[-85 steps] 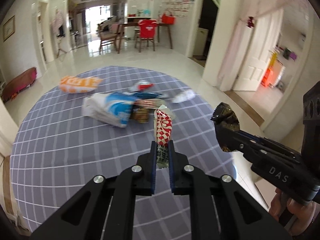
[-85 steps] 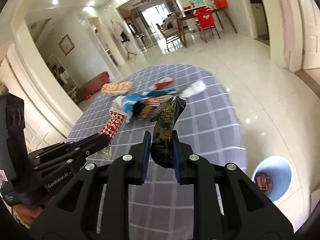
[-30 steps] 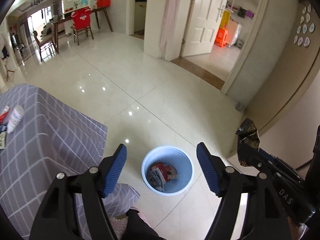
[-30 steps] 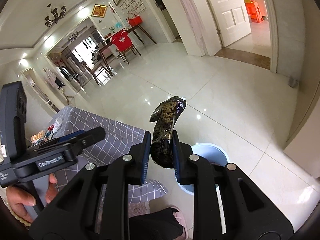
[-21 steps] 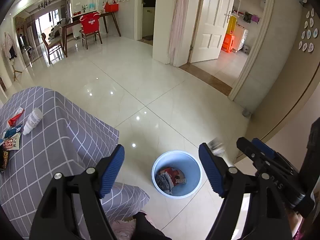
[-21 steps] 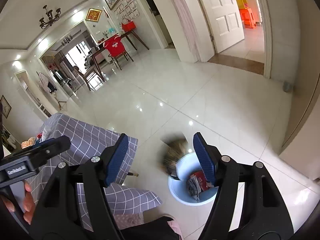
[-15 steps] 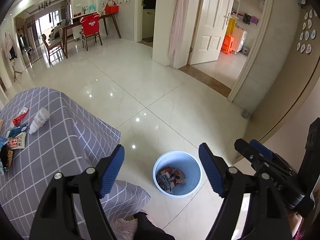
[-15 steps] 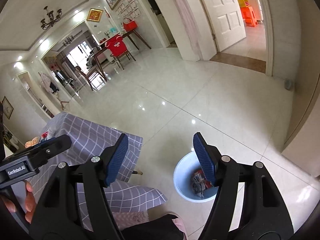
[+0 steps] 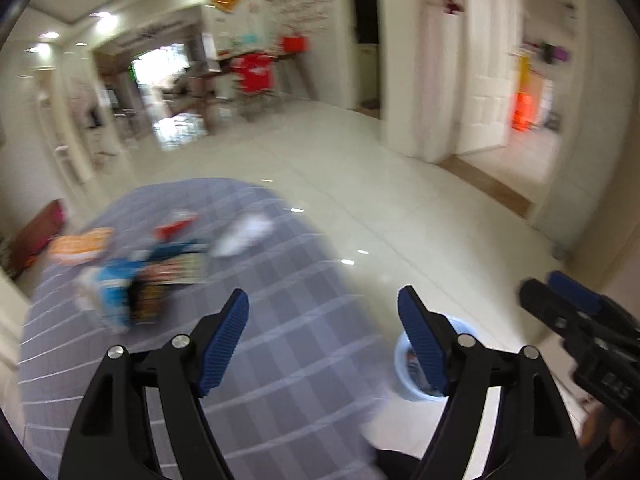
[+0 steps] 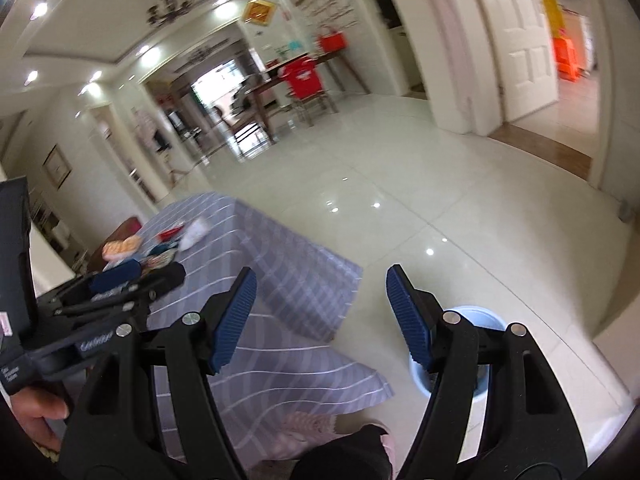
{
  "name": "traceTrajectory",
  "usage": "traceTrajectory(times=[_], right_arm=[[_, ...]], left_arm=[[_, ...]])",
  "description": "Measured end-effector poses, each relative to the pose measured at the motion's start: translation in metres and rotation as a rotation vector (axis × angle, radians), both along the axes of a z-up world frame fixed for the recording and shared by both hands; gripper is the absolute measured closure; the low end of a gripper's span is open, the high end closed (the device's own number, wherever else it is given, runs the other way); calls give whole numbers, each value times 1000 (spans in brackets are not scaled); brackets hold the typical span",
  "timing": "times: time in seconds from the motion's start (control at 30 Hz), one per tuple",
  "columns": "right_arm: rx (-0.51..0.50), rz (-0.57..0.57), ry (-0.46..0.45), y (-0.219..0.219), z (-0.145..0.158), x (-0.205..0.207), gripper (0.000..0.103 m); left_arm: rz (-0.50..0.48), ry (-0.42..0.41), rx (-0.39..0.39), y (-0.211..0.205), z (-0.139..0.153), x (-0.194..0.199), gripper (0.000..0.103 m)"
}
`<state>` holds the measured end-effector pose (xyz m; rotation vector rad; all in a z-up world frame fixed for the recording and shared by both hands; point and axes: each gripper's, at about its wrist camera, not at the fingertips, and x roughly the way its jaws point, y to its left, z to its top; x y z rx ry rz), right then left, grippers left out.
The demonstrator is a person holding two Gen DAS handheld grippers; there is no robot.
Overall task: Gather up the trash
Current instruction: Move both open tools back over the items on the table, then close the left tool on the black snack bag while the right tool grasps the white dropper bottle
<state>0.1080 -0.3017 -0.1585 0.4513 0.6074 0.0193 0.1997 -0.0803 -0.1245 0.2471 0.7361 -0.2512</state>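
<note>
Tongs both released, nothing between pads: left tongs [image 9: 323,334] above counter [image 9: 280,360] edge, right tongs [image 10: 320,316] spread wide above floor. Wrappers [image 9: 132,276] heaped on far part of checked cloth, blurred; white bottle [image 9: 240,234] just beside them. Blue bin [image 10: 486,320] on floor near counter, partly hidden behind right finger; trash inside.

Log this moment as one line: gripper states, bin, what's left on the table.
left hand-held gripper: open, empty | right hand-held gripper: open, empty | bin: on floor beside table | wrappers: on tablecloth
</note>
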Motion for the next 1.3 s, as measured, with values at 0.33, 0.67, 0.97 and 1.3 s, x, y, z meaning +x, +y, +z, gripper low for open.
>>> traceTrajectory(times=[0.33,0.67,0.97,1.3], right_arm=[[-41,155,13,85,12,59,36],[-133,263,90,146,-1,142,35],[-316,331,192,173,-12,198,30],[-346,375,218,174,-19,213,43]], left_arm=[[240,-76,173,104,2,51,27],[259,-11,207,143,-21,99,28],[236,44,153,163,-27,118,60],[272,38,-33,193,-7,100,103]])
